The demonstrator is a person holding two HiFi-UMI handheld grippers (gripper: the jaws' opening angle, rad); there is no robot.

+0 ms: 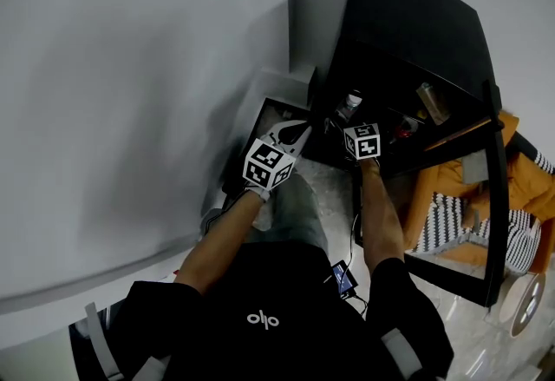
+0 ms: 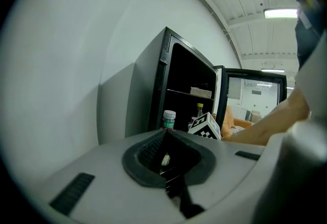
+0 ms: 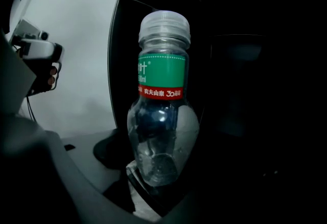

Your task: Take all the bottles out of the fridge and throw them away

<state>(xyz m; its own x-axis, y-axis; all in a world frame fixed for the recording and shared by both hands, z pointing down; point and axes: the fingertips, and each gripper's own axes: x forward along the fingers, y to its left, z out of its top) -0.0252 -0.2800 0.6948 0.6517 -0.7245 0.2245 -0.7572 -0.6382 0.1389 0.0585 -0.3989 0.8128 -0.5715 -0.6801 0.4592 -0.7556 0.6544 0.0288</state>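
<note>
A clear bottle (image 3: 162, 116) with a white cap and a green and red label stands upright at the open front of the black fridge (image 1: 408, 23). It stands between the wide-apart jaws of my right gripper (image 3: 163, 169); I see no pad pressing on it. In the head view the right gripper (image 1: 345, 119) reaches into the fridge toward that bottle (image 1: 351, 101). My left gripper (image 1: 299, 133) hangs left of it, shut and empty (image 2: 166, 139). The left gripper view also shows the white-capped bottle (image 2: 169, 119) and a yellow-capped bottle (image 2: 200, 111) inside.
A grey bin (image 1: 258, 121) with a dark opening sits against the wall left of the fridge. The fridge door (image 1: 496, 197) stands open at the right and holds an amber bottle (image 1: 432, 102). An orange seat with a striped cushion (image 1: 447, 227) lies behind the door.
</note>
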